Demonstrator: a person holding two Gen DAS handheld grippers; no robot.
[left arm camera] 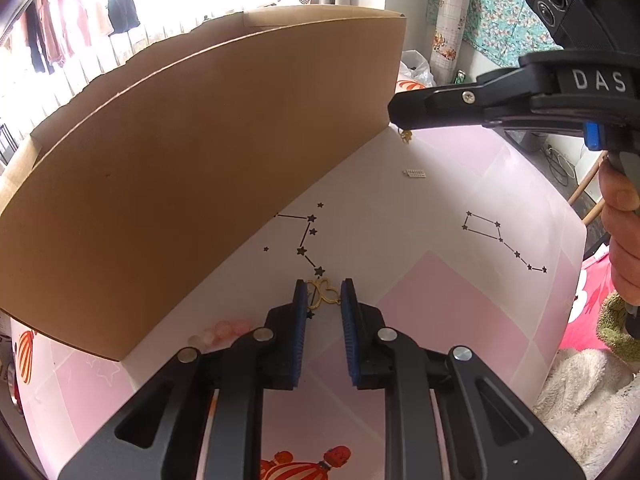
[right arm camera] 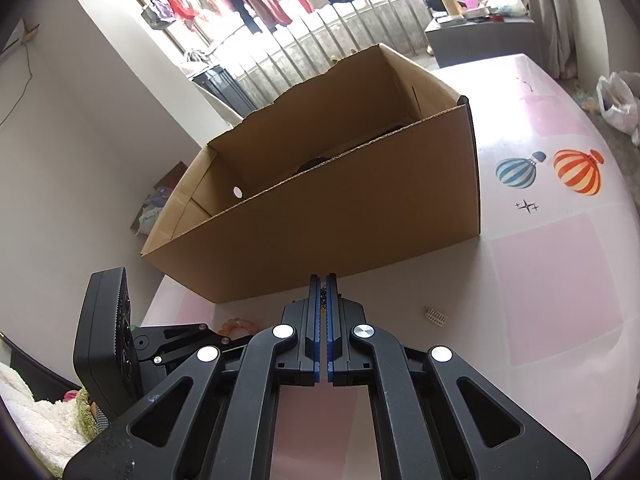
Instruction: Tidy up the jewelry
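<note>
left wrist: left gripper point(left arm camera: 323, 294) clamps gold pendant point(left arm camera: 322, 291) off the desk point(left arm camera: 440, 216) beside the cardboard box point(left arm camera: 192, 168), likely bound there | right wrist: right gripper point(right arm camera: 323, 284) pinched together on a small gold charm point(right arm camera: 322, 309), box-bound

Matt brown cardboard box point(right arm camera: 320, 216); glossy smooth table point(right arm camera: 560, 272); gold metal pendant point(left arm camera: 323, 292)
</note>
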